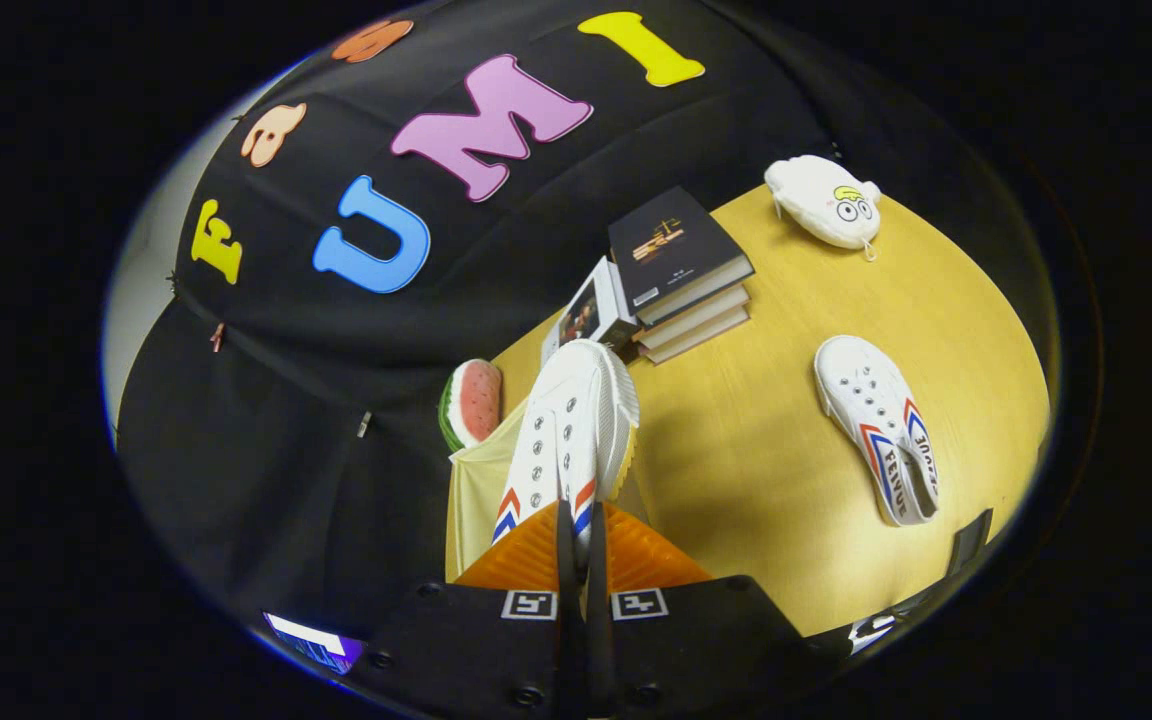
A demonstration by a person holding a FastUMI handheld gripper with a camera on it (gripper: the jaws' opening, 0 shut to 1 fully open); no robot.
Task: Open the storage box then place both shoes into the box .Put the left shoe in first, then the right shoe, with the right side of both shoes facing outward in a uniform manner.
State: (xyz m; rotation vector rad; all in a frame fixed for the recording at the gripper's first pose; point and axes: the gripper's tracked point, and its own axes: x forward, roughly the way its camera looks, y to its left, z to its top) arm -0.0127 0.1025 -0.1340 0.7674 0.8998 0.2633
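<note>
**Fingers clamped on a white shoe, held over the box**

The gripper (576,545) has its fingers (536,555) drawn close together, pinching the heel end of a white canvas shoe (568,430). The shoe stretches away from the fingers, toe pointing toward the booth wall, its ribbed rubber sole on the right and its rows of eyelets on the left. Red and blue stripes show on the canvas just ahead of the fingers.

Directly beneath the held shoe, on the left, is the storage box (476,490), its pale wall and upper rim visible beside the shoe. How far the shoe is from the box opening cannot be told. Just beyond the box rim, a watermelon-slice toy (472,402) stands against the black cloth.

Past the shoe's toe, a stack of books (681,275) sits on the yellow wooden surface (756,470), with a smaller book or card (586,315) leaning against its left side.

Well to the right of the fingers, the second white shoe (876,430) lies on the surface, opening turned upward, red and blue stripes near the heel. Farther off, near the back of the surface, lies a white plush pouch with cartoon eyes (824,200).
</note>
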